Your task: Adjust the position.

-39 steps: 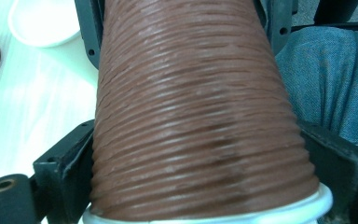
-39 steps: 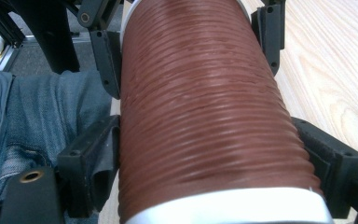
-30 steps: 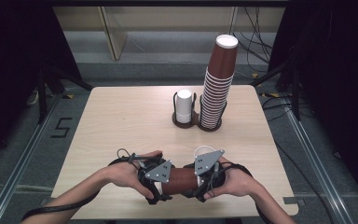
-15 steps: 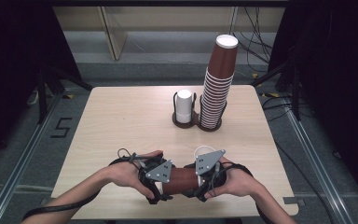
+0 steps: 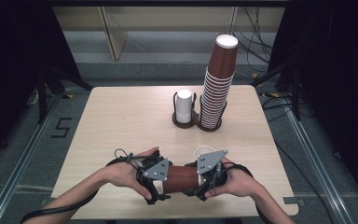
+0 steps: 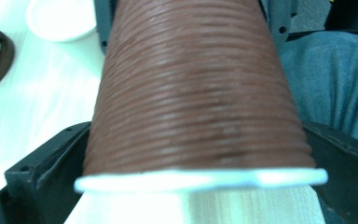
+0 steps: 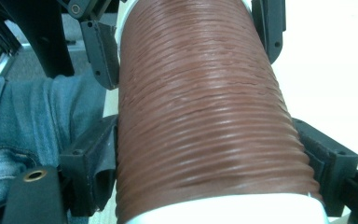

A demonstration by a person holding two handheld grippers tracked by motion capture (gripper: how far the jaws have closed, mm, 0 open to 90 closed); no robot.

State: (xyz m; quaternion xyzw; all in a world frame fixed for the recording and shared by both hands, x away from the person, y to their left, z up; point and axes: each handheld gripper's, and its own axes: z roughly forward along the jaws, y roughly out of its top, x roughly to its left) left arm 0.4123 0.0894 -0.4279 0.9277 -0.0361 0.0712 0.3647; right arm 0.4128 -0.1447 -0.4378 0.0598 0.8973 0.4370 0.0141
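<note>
A brown ribbed paper cup (image 5: 182, 177) lies on its side just above the table's front edge, between both grippers. My right gripper (image 5: 201, 184) is shut on its narrow end, the black fingers (image 7: 91, 161) pressing the ribbed wall (image 7: 200, 107). My left gripper (image 5: 156, 185) surrounds the wide end, whose white rim (image 6: 200, 179) faces its camera. Its jaws have just been opening, with the cup (image 6: 196, 93) still between the fingers (image 6: 46, 172), which stand wide beside it.
At the table's far middle, a dark double holder (image 5: 186, 122) carries a tall stack of brown cups (image 5: 216, 88) and one white cup (image 5: 184, 106). A white round rim (image 5: 204, 151) lies on the table behind the right gripper. The person's jeans (image 6: 335, 84) are below the table edge.
</note>
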